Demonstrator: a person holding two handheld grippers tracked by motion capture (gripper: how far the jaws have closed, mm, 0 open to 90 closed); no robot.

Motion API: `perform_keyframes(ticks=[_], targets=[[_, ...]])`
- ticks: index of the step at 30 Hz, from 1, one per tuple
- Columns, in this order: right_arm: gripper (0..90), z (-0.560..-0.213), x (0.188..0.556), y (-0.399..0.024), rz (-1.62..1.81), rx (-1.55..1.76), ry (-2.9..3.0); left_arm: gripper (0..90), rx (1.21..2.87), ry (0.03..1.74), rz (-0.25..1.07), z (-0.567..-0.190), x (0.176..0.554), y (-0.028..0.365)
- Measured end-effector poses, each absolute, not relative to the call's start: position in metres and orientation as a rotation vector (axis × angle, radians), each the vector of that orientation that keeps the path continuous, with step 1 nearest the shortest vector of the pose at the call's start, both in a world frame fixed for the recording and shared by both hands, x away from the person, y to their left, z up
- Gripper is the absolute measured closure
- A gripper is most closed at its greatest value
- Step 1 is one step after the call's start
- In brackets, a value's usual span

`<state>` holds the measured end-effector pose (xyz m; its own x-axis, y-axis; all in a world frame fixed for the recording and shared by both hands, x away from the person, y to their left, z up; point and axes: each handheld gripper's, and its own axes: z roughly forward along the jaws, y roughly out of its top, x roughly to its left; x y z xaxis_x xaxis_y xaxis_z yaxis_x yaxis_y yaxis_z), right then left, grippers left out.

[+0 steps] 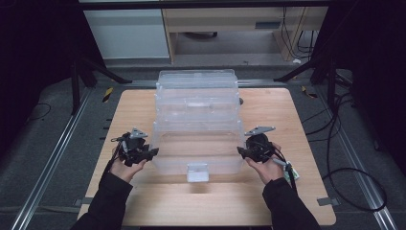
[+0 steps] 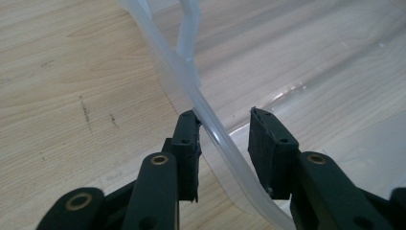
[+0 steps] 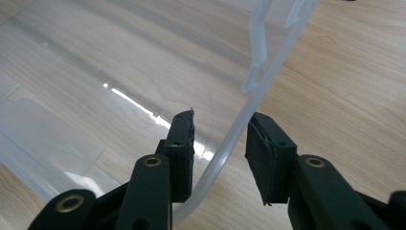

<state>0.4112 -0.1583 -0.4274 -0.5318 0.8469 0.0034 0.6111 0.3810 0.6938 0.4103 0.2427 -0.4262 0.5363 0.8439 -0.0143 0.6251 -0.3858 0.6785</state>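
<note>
A clear plastic bin (image 1: 196, 148) with a white latch (image 1: 197, 172) at its front stands on the wooden table (image 1: 268, 201). My left gripper (image 1: 152, 152) is at the bin's left side and my right gripper (image 1: 240, 151) at its right side. In the left gripper view the jaws of the left gripper (image 2: 225, 125) straddle the bin's rim (image 2: 210, 120); the left pad is at the rim and the right pad stands off it. In the right gripper view the right gripper (image 3: 220, 127) straddles the opposite rim (image 3: 242, 117), with gaps showing beside it.
More clear plastic containers (image 1: 197, 91) sit directly behind the near bin, toward the table's far edge. Bare wood lies at the table's front and along both sides. Black cables (image 1: 354, 187) trail on the floor to the right; dark stand legs (image 1: 76, 76) rise at the back corners.
</note>
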Motion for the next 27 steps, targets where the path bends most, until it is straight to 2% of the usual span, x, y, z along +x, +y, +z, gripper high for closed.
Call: perform_keyframes(ticks=[3,7,14,27], targets=[[61.3,-0.427,0.412,-0.161,0.929,1.272,2.291,62.9,2.146,1.171,0.446,-0.426,0.410,0.240],[53.7,-0.419,0.411,-0.168,0.963,1.270,2.248,61.5,2.134,1.165,0.435,-0.426,0.412,0.241],[44.8,-0.398,0.407,-0.193,1.035,1.290,2.156,53.9,2.114,1.150,0.466,-0.424,0.412,0.246],[31.0,-0.396,0.397,-0.239,0.992,1.377,2.084,38.4,2.050,1.118,0.489,-0.407,0.409,0.261]])
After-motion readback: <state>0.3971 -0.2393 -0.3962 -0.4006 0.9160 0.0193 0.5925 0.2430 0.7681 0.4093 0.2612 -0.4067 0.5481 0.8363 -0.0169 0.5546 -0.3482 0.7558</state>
